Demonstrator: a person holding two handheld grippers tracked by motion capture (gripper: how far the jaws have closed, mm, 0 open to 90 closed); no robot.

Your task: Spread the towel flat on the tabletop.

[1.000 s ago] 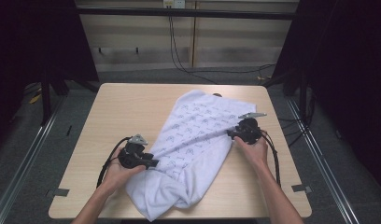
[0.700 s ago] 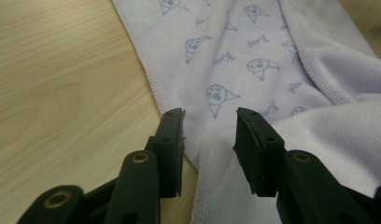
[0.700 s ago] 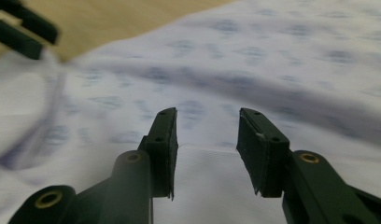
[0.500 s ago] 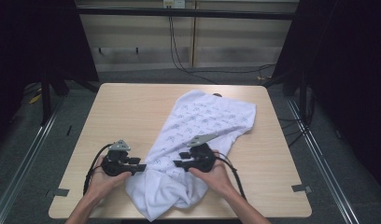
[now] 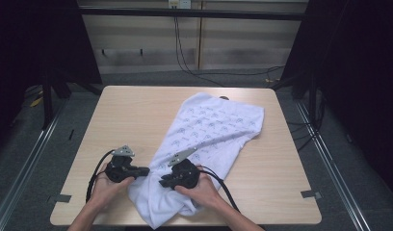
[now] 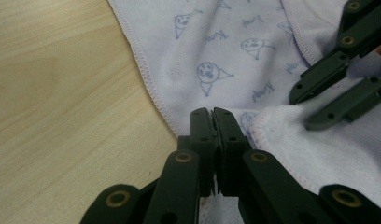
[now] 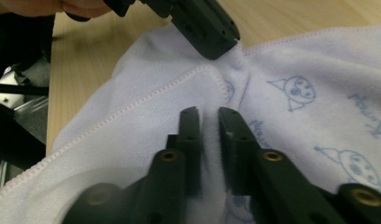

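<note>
Now your left gripper (image 6: 213,114) is pinched tight on the hem of the white printed cotton cloth (image 5: 211,132) spread diagonally across the pale wooden table (image 5: 137,110); your right gripper (image 7: 208,114), jaws slightly parted, rests over the cloth's near end, gripping nothing.

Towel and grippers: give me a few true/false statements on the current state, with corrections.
1. The left gripper is shut on the towel at its hem. True.
2. The right gripper has its jaws fully closed. False: a narrow gap shows between them, above the cloth.
3. The towel is plain white with no print. False: it carries small blue cartoon faces and lettering.
4. Both grippers are at the near end of the towel, close together. True.
5. The towel lies wholly folded in a neat square. False: it is spread diagonally, with its near end bunched at the table edge.
</note>
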